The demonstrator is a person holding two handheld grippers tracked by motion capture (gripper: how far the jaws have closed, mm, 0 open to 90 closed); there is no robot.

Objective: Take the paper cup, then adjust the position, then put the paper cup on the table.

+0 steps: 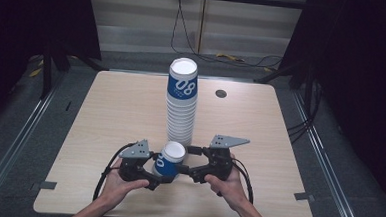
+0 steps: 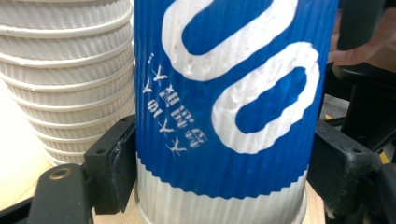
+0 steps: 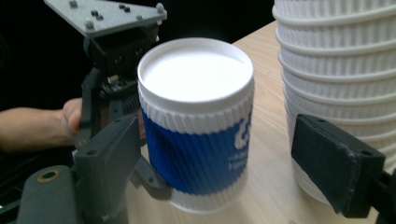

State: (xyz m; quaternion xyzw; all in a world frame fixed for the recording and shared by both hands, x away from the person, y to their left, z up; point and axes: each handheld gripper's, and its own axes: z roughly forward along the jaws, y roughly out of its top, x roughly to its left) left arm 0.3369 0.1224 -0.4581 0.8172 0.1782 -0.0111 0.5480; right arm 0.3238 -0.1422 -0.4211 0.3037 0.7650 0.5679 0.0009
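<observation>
Left hand-held gripper (image 1: 156, 179) clamping ribbed blue-and-white paper cup (image 1: 168, 162), right hand-held gripper (image 1: 190, 163) spread wide

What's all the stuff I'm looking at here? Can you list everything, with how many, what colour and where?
Single cup: one, blue and white, upside down on the table near the person, between both grippers.
Stack of cups: one tall stack, white ribbed rims with a blue top cup, upside down at the table's middle, just behind the single cup.
Table: one, light wood, under everything.
Round plug: one, dark, in the tabletop's far right part.
Cables: several, black and yellow, on the floor behind the table.
Left gripper: one, black, jaws against both sides of the single cup.
Right gripper: one, black, jaws open, one on each side of the single cup, not touching it.
Hands: two, holding the grippers at the near edge.
</observation>
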